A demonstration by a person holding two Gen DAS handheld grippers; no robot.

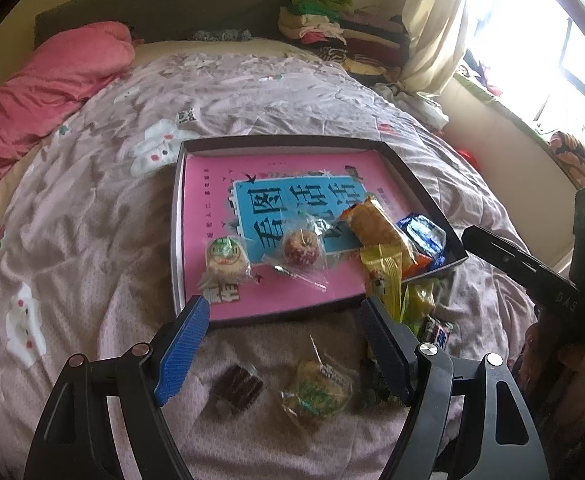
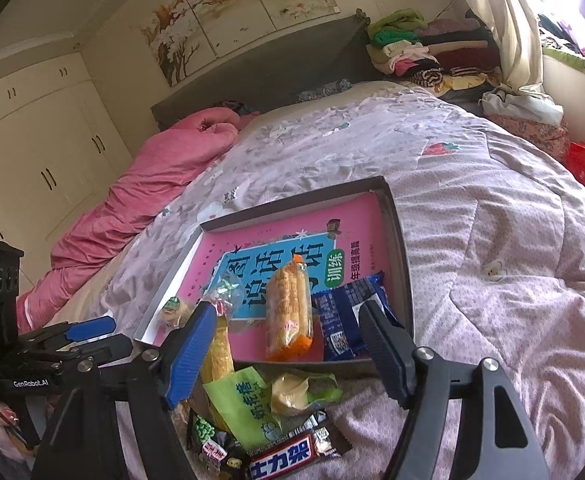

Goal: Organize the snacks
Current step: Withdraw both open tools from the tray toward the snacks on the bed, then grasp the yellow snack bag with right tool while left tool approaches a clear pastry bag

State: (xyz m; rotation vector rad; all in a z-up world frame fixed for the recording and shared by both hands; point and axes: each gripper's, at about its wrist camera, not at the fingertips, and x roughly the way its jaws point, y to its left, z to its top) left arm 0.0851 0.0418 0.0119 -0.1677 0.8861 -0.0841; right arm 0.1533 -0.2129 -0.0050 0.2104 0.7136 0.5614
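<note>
A shallow dark box (image 1: 180, 216) lined with a pink book lies on the bed. In it are a round green-labelled cake (image 1: 226, 260), a red candied ball in clear wrap (image 1: 300, 248), an orange biscuit pack (image 2: 288, 316) and a blue packet (image 2: 348, 320). A yellow packet (image 1: 384, 276) leans over the box's near rim. My left gripper (image 1: 286, 308) is open above a dark brown snack (image 1: 238, 390) and a green-labelled cake (image 1: 318, 392) on the quilt. My right gripper (image 2: 288, 312) is open and holds nothing, hovering over the box's near edge, with the orange pack seen beyond its tips.
A green packet (image 2: 244, 404), a chocolate bar (image 2: 292, 456) and a dark green packet (image 2: 208, 436) lie loose in front of the box. A pink duvet (image 1: 52, 92) is bunched at the far left. Folded clothes (image 2: 420, 48) pile up by the headboard.
</note>
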